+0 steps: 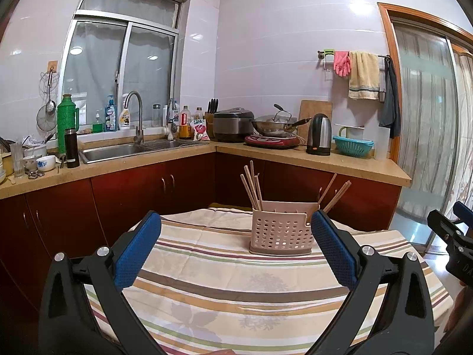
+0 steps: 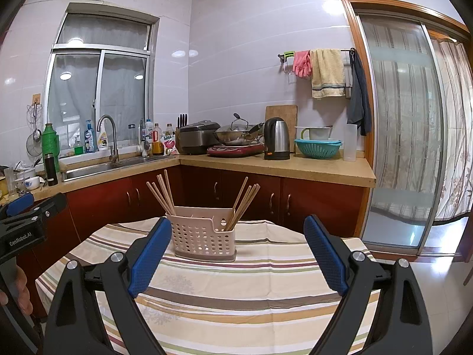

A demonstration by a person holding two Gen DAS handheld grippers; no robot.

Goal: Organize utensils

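Pink perforated plastic utensil holder (image 1: 280, 232) stands upright near the far middle of the striped-cloth desk (image 1: 207, 266), with wooden chopsticks (image 1: 252, 188) sorted into two leaning bunches at its opposite ends, probably to keep sets apart. Both grippers hang back from it, jaws wide apart and empty: the left gripper (image 1: 236, 250) and the right gripper (image 2: 238, 254). Only the right view shows the second chopstick bunch (image 2: 242, 205) standing inside its end compartment; the left gripper's blue pad (image 1: 334, 248) hides that in the left view.

Chopsticks (image 2: 165, 192) in holder (image 2: 204, 236) on table (image 2: 266, 295); counter (image 2: 280, 168) behind.
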